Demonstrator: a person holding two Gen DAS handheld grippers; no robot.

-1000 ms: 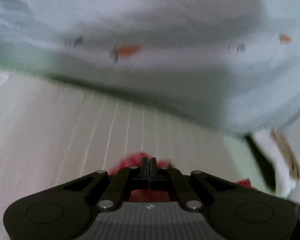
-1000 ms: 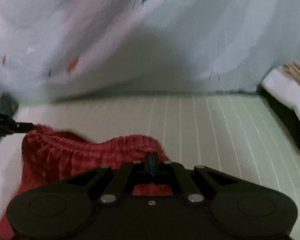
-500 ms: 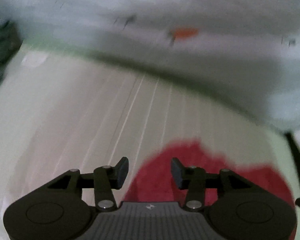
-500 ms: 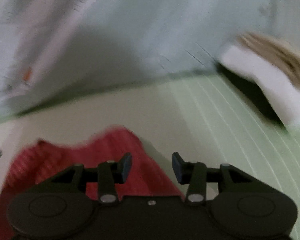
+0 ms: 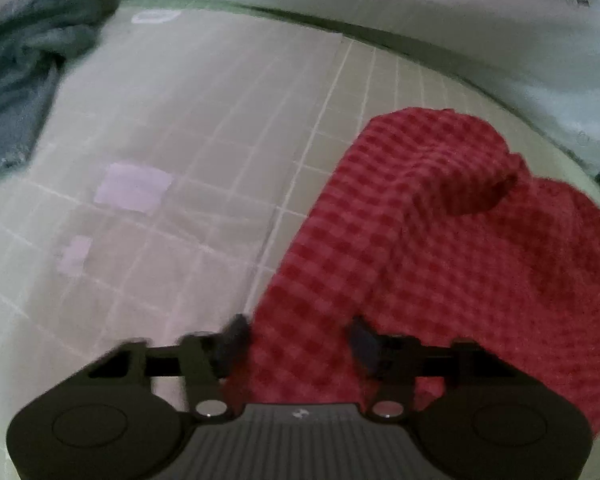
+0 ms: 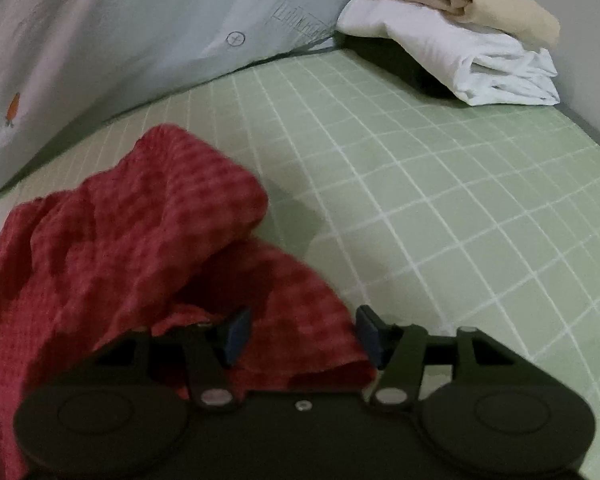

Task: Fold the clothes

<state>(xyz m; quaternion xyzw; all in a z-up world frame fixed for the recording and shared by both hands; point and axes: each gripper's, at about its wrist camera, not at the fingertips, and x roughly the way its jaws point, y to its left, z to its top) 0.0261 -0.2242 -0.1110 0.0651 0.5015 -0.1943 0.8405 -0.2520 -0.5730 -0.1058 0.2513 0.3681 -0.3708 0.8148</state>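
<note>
A red checked garment (image 5: 440, 248) lies crumpled on the green grid mat (image 5: 204, 132), folded over itself with a raised hump at its far end. My left gripper (image 5: 298, 346) is open, its fingers just above the garment's near left edge, holding nothing. In the right wrist view the same garment (image 6: 140, 232) lies at the left on the mat (image 6: 440, 200). My right gripper (image 6: 304, 336) is open above the garment's near right corner, holding nothing.
A dark teal cloth (image 5: 32, 60) lies heaped at the mat's far left. A folded white garment (image 6: 472, 60) with a folded beige one (image 6: 468, 0) on top sits at the far right. A pale printed sheet (image 6: 140, 28) hangs behind the mat.
Both grippers were shut on the red garment's waistband a second ago. They opened and let it drop onto the mat, then drew back and up; the garment now lies folded over.
</note>
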